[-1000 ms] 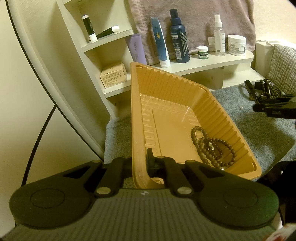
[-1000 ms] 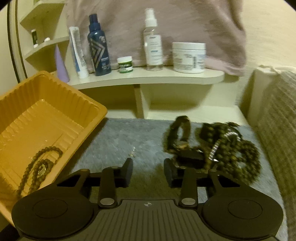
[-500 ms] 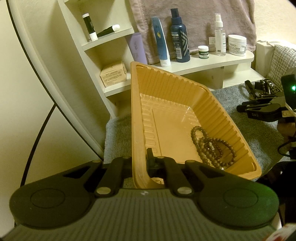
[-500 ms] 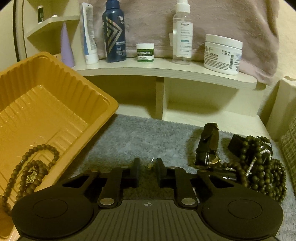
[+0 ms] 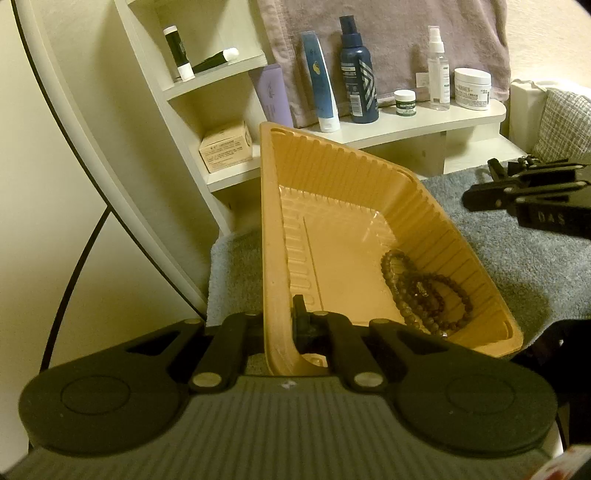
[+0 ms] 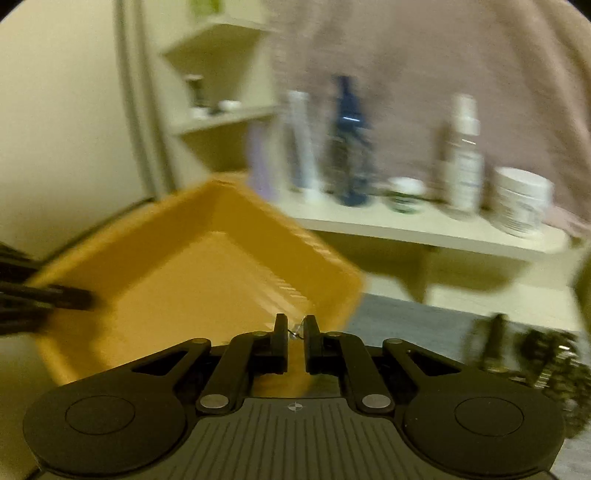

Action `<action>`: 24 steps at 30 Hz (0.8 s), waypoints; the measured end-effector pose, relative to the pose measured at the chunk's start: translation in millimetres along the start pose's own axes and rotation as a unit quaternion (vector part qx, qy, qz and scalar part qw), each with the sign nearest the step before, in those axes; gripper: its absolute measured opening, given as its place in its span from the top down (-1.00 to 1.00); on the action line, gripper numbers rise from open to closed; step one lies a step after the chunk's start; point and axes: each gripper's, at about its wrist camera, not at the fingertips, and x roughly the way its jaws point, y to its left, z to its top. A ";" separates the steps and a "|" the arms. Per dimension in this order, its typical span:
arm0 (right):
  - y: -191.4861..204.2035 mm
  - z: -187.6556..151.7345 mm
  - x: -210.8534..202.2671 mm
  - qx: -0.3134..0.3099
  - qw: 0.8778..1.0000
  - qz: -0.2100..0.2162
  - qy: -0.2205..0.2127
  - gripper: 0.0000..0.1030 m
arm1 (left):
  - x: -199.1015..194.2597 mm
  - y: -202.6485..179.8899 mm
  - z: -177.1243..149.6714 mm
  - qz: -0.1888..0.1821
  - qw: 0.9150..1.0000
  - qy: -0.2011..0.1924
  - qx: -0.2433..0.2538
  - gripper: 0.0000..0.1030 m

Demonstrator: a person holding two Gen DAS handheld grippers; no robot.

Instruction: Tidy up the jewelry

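Observation:
A tan plastic tray [image 5: 354,192] stands tilted on the grey rug, with my left gripper [image 5: 280,317] shut on its near wall. A brown bead necklace [image 5: 424,291] lies in its low corner. My right gripper [image 6: 295,332] hangs above the rug beside the tray [image 6: 184,280], its jaws closing on a tiny silvery earring [image 6: 297,331] pinched between the tips. From the left wrist view the right gripper [image 5: 480,182] shows at the right edge. A blurred heap of beaded jewelry [image 6: 554,365] and a dark watch-like piece [image 6: 493,343] lie on the rug at the right.
A pale shelf [image 5: 424,122] behind the tray carries a tube, bottles and jars, with a towel [image 5: 388,33] hanging above. A small box [image 5: 225,151] sits on a lower shelf. The grey rug [image 5: 517,266] spreads to the right; a checked cushion [image 5: 565,122] borders it.
My right gripper closed on the tiny earring, rose off the rug and swung left toward the tray; its view is now blurred. The left gripper and tray stayed still.

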 end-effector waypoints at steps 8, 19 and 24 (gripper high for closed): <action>30.0 -2.9 13.0 -0.021 0.998 0.051 0.024 0.84 | 0.5 0.2 0.0 -0.001 1.000 0.000 0.003 0.91; 31.0 -8.9 16.0 0.004 0.997 0.069 0.032 0.29 | 0.6 0.7 -0.1 -0.001 1.000 0.000 0.004 0.91; 15.8 -10.2 -2.9 0.021 0.999 0.033 0.010 0.23 | 0.6 0.8 0.0 -0.001 1.000 -0.001 0.004 0.91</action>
